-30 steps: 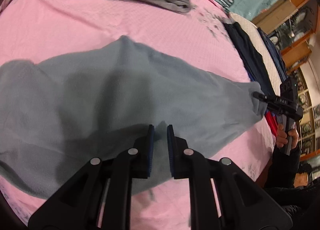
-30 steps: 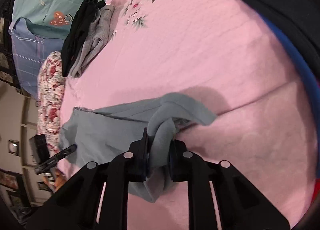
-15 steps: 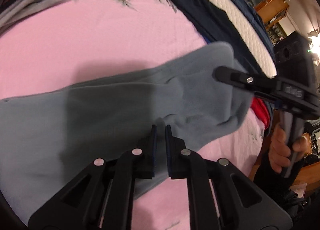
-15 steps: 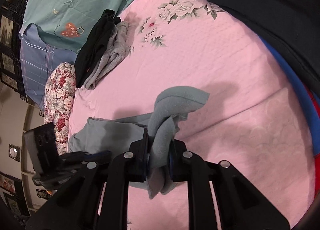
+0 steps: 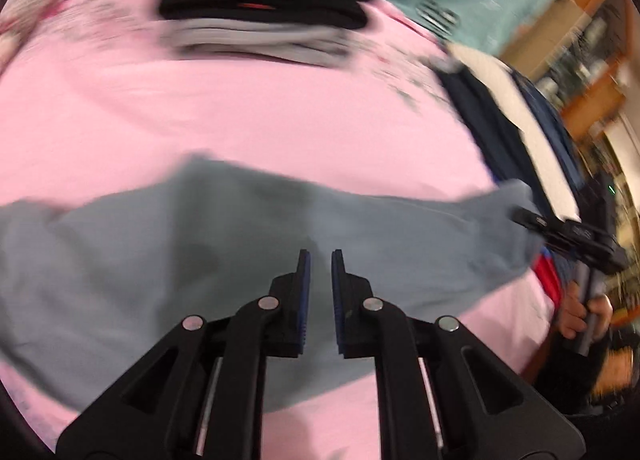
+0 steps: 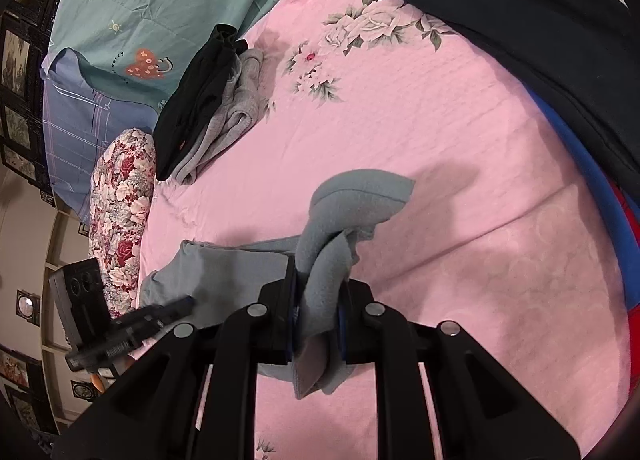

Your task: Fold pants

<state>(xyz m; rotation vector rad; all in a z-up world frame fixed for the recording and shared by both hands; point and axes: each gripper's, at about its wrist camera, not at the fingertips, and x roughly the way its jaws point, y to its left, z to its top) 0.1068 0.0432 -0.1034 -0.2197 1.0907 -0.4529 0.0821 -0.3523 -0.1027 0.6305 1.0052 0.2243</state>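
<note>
Grey-blue fleece pants [image 5: 192,260] spread lengthwise across pink bedspread [image 5: 240,111], long axis running between both grippers. Right gripper [image 6: 318,324] clamped on bunched end of pants, lifted off bed. Left gripper [image 5: 318,260] nearly closed, empty, poised over mid-section, nearer the bedspread's front edge.

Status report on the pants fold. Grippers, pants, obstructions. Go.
Right gripper jaws shut on bunched end of grey pants. Left gripper jaws nearly shut, over the pants. Folded clothes stack far back, clear.
</note>
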